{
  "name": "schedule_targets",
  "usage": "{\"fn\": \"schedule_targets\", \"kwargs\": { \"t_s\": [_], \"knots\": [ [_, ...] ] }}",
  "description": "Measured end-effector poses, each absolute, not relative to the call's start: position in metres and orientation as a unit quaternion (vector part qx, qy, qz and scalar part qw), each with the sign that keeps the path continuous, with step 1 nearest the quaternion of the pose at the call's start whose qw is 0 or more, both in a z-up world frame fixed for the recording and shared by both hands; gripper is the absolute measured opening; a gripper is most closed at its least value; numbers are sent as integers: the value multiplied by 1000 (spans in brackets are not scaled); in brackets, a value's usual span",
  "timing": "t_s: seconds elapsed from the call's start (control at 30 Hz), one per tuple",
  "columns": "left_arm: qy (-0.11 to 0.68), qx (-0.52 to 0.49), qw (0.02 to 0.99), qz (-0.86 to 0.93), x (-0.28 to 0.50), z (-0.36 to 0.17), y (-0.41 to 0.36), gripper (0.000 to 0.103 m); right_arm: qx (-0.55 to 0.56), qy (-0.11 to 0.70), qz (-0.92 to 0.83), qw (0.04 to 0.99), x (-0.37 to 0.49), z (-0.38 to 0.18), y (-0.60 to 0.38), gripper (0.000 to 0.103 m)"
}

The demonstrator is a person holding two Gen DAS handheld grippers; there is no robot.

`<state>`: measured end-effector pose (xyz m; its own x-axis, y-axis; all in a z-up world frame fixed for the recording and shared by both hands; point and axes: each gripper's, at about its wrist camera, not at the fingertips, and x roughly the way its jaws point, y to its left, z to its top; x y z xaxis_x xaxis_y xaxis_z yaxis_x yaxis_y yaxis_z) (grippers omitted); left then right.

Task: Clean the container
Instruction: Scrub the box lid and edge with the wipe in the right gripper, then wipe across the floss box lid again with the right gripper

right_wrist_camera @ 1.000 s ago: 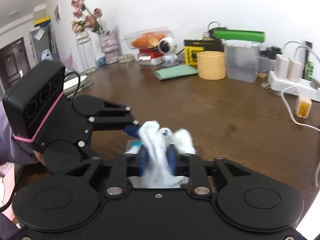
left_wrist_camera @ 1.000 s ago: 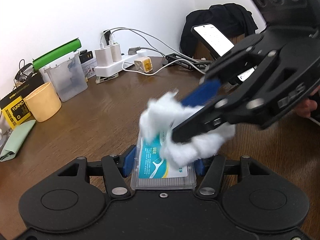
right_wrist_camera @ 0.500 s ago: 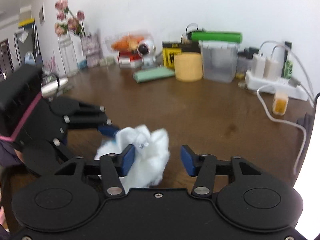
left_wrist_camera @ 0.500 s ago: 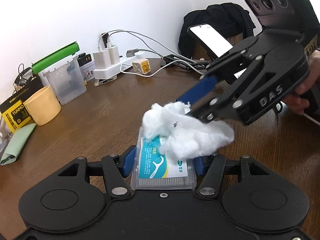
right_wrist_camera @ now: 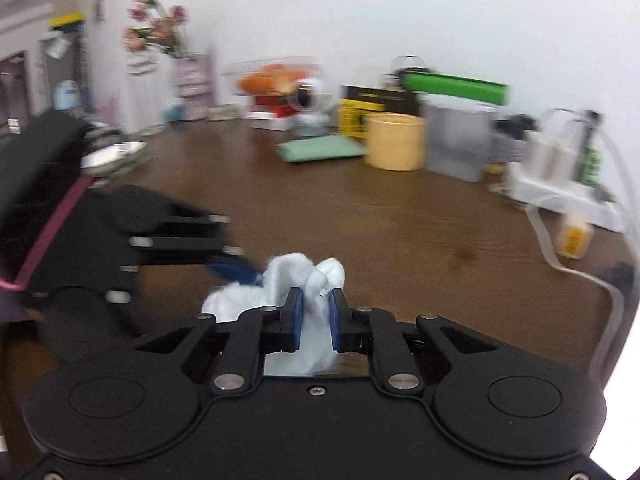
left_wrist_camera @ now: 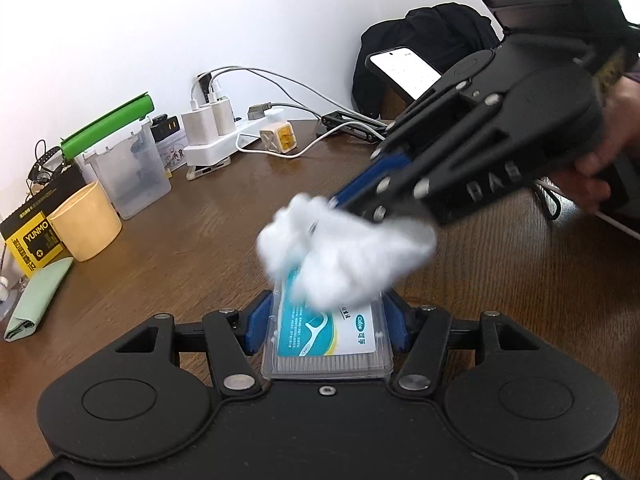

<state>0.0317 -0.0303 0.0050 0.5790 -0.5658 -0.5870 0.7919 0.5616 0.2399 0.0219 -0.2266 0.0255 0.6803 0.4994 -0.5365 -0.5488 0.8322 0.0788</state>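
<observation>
Clear flat container between left gripper fingers; fluffy white wad in right gripper fingers.

Bright, even light; right-wrist motion blur

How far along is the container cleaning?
Done: left gripper has the clear floss-pick container clamped, and right gripper is shut on the white wad. In hand: the wad lies on the lid's far half. Left: the near labelled part is uncovered.
</observation>
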Motion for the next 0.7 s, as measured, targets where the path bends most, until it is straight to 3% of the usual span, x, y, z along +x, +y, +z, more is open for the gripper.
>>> {"fn": "schedule_targets", "kwargs": {
  "t_s": [0.57, 0.7],
  "knots": [
    [224, 251, 851, -403, 30, 5, -30, 57, -67, 276, 262, 922, 36, 29, -231, 14],
    [224, 251, 851, -404, 29, 5, -30, 57, -58, 290, 303, 906, -2, 32, -229, 14]
  ]
}}
